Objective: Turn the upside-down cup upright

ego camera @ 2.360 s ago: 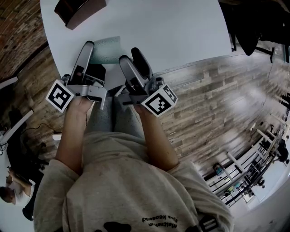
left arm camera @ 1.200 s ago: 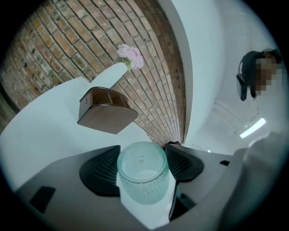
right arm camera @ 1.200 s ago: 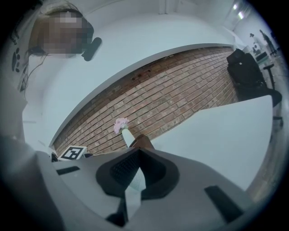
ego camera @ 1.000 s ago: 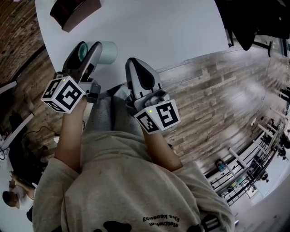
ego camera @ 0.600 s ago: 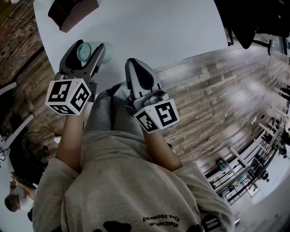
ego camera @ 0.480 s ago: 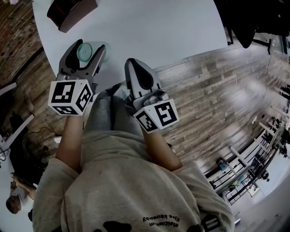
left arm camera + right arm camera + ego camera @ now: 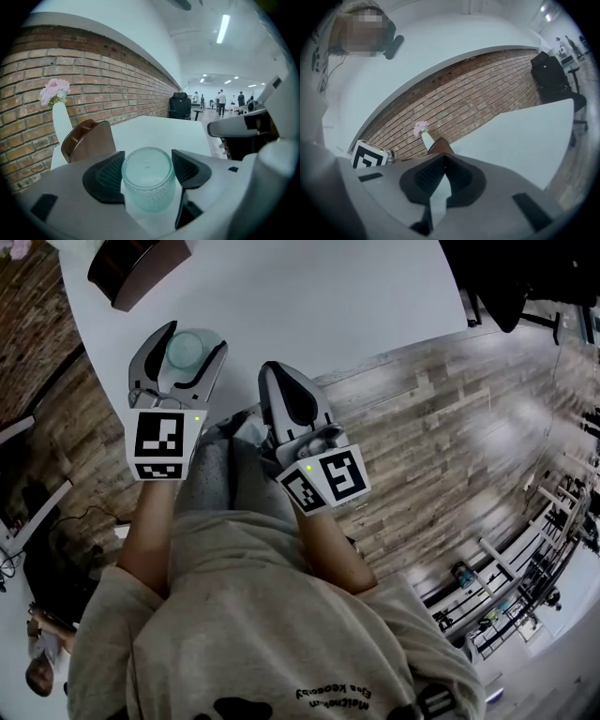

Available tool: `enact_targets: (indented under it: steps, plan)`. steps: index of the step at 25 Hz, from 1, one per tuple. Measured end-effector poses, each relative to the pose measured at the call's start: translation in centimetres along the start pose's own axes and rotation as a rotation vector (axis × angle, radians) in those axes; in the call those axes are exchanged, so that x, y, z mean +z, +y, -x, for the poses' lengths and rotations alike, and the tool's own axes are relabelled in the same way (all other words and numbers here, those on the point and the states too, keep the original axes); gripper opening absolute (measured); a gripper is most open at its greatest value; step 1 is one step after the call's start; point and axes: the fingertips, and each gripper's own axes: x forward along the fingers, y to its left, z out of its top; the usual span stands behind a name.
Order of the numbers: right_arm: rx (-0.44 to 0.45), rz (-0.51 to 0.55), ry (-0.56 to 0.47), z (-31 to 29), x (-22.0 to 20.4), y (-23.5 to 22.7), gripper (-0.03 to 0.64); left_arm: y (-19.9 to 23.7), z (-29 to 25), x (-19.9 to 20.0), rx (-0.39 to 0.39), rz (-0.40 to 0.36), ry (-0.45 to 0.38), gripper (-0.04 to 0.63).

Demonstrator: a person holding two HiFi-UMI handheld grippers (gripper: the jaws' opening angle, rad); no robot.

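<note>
Left claw (image 7: 190, 341) grips the pale green dimpled glass cup (image 7: 149, 186) mid-wall between its jaws; probably rigid, slippery, breakable. Right claw (image 7: 442, 169) is closed, empty.

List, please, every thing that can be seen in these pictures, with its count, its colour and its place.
table: one, white, in front of the person
cup: one, pale green glass, gripped at the table's near left edge
wooden holder: one, brown, far left of the table
vase: one, white, with pink flowers, beside the holder
brick wall: one, red-brown, left of the table
office chair: one, black, past the table's far end
floor: grey-brown planks, right of the table
left gripper: one, grey, shut on the cup
right gripper: one, grey, shut, empty
forearms: two, behind the grippers
sweatshirt: one, beige
</note>
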Motion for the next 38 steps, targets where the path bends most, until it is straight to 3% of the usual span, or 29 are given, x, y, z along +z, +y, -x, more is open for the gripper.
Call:
enact_targets:
  steps: [7, 21, 38]
  plan:
    - [-0.014, -0.001, -0.004, 0.6, -0.1, -0.3, 0.008, -1.3, -0.5, -0.7, -0.014, -0.072, 0.032, 0.313]
    - [-0.013, -0.002, -0.005, 0.8, 0.3, -0.7, 0.008, -1.9, -1.0, -1.4, -0.015, -0.099, 0.055, 0.314]
    - [-0.013, 0.014, 0.008, 1.1, -0.1, -0.5, 0.008, -2.1, -0.3, -0.4, -0.003, -0.074, -0.069, 0.318]
